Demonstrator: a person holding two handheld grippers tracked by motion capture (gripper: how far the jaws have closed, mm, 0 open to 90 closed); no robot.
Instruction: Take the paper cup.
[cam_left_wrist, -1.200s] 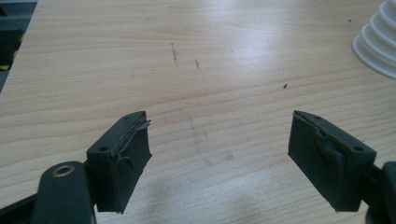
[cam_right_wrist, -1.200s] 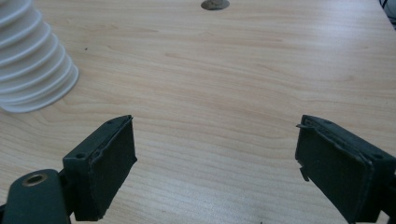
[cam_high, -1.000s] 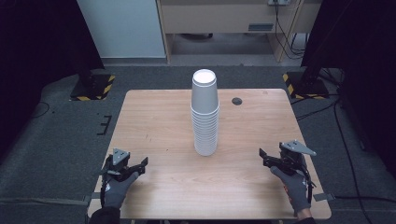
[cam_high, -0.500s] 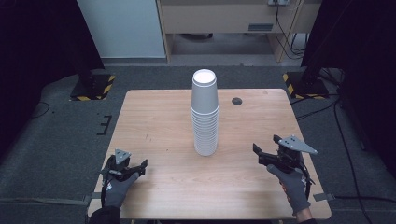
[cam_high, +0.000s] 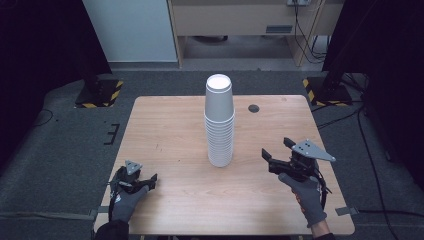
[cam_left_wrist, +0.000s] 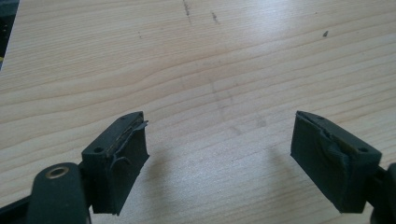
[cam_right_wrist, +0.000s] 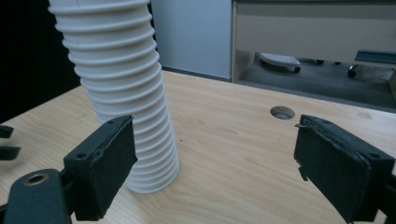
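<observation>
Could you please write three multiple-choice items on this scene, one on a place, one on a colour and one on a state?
1. Where does the stack of cups stand?
A. near the middle of the table
B. on the floor
C. at the table's left edge

2. What colour are the cups?
A. red
B. white
C. blue

3. How do the jaws of the right gripper stand?
A. shut on a cup
B. shut on nothing
C. open, with nothing between them

Answers: 1 A, the high view shows it mid-table; 2 B, every cup is white; 3 C, the right gripper view shows a wide bare gap.
</observation>
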